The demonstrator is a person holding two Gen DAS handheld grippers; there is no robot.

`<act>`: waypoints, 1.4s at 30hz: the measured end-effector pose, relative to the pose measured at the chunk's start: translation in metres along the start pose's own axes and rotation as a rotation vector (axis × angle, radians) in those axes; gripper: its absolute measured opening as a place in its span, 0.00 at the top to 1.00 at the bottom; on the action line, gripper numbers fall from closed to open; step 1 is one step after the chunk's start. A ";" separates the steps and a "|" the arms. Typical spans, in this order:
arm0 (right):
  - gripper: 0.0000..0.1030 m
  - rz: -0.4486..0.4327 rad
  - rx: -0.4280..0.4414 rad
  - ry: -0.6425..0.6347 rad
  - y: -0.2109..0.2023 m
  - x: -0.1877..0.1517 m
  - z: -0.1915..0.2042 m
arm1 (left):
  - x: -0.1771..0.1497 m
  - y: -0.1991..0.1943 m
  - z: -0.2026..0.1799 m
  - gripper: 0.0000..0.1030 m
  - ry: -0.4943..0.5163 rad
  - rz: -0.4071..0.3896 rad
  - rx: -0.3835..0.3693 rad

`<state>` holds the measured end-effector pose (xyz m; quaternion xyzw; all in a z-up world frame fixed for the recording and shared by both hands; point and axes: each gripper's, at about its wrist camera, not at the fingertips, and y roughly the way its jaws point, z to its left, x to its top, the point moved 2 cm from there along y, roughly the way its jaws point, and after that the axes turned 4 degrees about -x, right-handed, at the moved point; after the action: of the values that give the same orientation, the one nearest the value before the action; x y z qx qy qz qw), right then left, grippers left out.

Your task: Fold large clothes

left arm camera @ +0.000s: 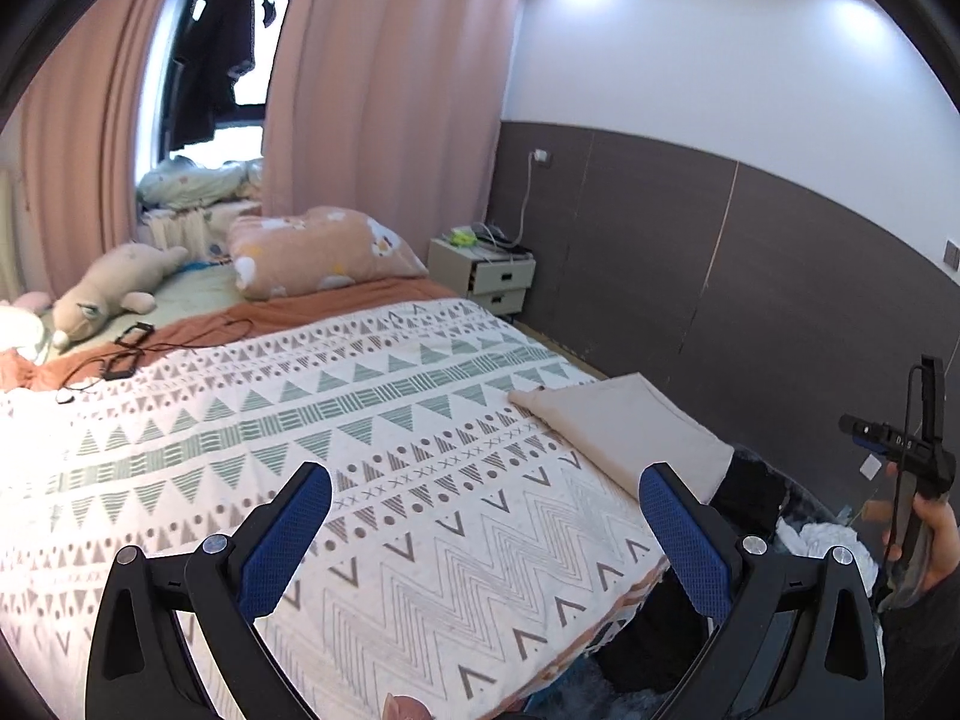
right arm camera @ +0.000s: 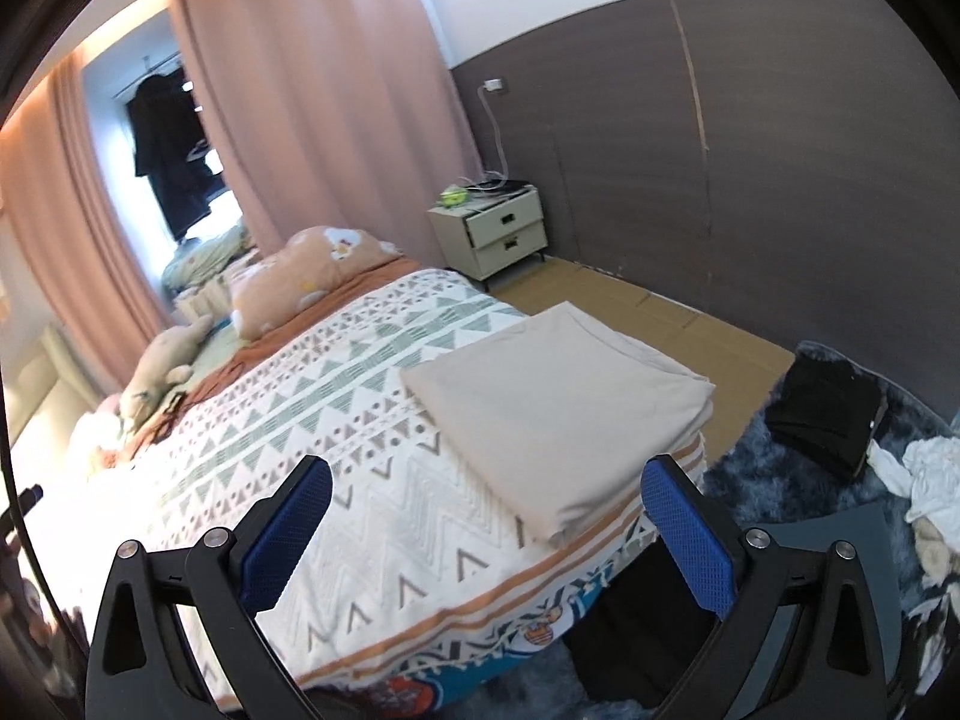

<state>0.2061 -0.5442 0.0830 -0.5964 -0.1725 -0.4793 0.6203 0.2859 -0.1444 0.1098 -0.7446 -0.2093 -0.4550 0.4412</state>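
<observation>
While the folded beige cloth [right arm camera: 555, 414] lies flat at the bed's [right arm camera: 384, 516] near corner, both the left gripper [left arm camera: 483, 534] and right gripper [right arm camera: 486, 531] hover apart and empty, so the next garment probably wants smooth, matched corner pinches.

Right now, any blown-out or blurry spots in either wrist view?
Left wrist view: the window is blown out, the plush toy's side glares white, two ceiling-light hotspots hit the wall, focus otherwise sharp. Right wrist view: the bedspread washes out at the left edge, the curtain and pillow look soft; fisheye bends the wall panel's top edge in both.
</observation>
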 end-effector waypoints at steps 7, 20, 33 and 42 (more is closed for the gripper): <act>0.00 -0.038 0.032 -0.060 -0.043 -0.020 0.023 | -0.018 -0.049 -0.006 0.00 -0.003 -0.037 0.047; 0.00 -0.096 0.114 -0.097 -0.093 -0.074 0.049 | -0.086 -0.124 -0.016 0.00 0.003 -0.082 0.170; 0.00 -0.087 0.191 -0.144 -0.110 -0.147 0.066 | -0.162 -0.176 -0.030 0.00 0.015 -0.080 0.282; 0.00 -0.115 0.212 -0.222 -0.125 -0.195 0.087 | -0.193 -0.192 -0.043 0.00 -0.003 -0.108 0.320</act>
<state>0.0432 -0.3681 0.0219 -0.5661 -0.3233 -0.4242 0.6285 0.0316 -0.0629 0.0415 -0.6533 -0.3195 -0.4379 0.5285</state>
